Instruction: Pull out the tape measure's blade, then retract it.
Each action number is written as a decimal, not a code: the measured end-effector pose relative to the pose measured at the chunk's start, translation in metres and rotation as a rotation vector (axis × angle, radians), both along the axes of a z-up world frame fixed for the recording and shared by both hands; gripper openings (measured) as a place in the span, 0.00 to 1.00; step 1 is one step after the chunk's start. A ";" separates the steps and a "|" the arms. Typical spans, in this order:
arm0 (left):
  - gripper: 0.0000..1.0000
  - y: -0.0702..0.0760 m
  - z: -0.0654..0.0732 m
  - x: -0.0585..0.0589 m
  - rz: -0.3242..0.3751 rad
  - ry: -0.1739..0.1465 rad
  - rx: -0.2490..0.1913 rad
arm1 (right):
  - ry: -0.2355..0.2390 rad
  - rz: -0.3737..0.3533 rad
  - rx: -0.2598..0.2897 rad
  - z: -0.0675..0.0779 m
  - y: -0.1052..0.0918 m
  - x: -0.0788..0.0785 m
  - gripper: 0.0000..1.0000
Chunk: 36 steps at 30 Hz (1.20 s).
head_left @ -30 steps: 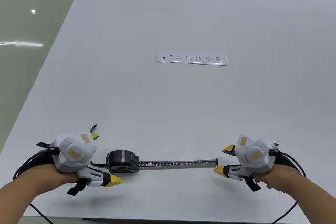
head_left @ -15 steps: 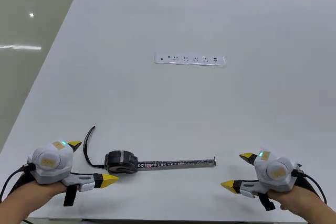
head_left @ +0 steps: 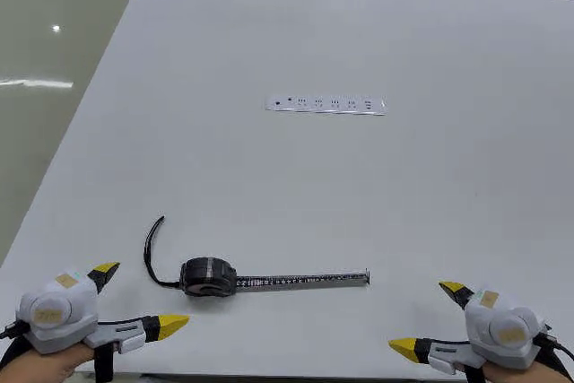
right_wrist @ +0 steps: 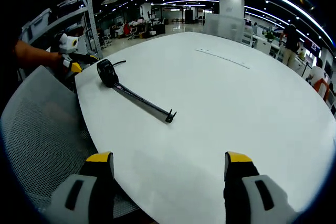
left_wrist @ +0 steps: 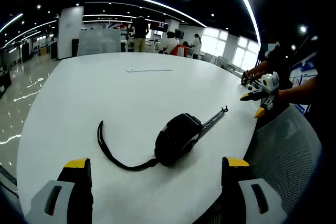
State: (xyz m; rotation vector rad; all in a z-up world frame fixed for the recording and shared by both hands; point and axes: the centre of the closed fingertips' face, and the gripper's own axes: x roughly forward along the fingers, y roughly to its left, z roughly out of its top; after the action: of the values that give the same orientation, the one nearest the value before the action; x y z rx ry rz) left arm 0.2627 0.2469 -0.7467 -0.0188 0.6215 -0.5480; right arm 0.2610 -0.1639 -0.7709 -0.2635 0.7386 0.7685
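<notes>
The left gripper (head_left: pixel 141 295) has its jaws spread wide, with nothing between them and nothing touching them. The right gripper (head_left: pixel 427 317) is just as wide open and empty. Each is held low at the near edge of the white counter (head_left: pixel 359 195). A hand (head_left: pixel 49 369) shows under the left one at the bottom corner. The left jaws point to the right and the right jaws point to the left, so the two grippers face each other across the work.

The tape measure (head_left: pixel 208 276) lies on the counter between them, near the left gripper but clear of it. Its blade (head_left: pixel 300 281) lies flat, stretched out toward the right gripper, and the hooked end stops well short of those jaws. A black strap (head_left: pixel 150 253) curls off the case to the left. A white power strip (head_left: pixel 326 104) lies farther up the counter.
</notes>
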 end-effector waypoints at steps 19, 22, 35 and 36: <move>1.00 -0.003 -0.005 -0.024 -0.007 0.025 -0.002 | -0.018 -0.091 0.067 0.010 -0.027 -0.032 0.97; 1.00 -0.008 -0.002 -0.024 -0.004 0.022 -0.016 | -0.006 -0.075 0.061 0.009 -0.026 -0.036 0.97; 1.00 -0.002 -0.006 -0.023 -0.023 0.014 0.011 | -0.060 -0.090 0.048 0.019 -0.036 -0.033 0.98; 1.00 -0.001 -0.004 -0.021 -0.019 0.008 0.009 | -0.061 -0.092 0.049 0.019 -0.037 -0.034 0.98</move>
State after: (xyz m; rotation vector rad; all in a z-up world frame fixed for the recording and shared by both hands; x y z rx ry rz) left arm 0.2412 0.2457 -0.7509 -0.0062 0.6324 -0.5634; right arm 0.2274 -0.2005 -0.7517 -0.2063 0.6694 0.6872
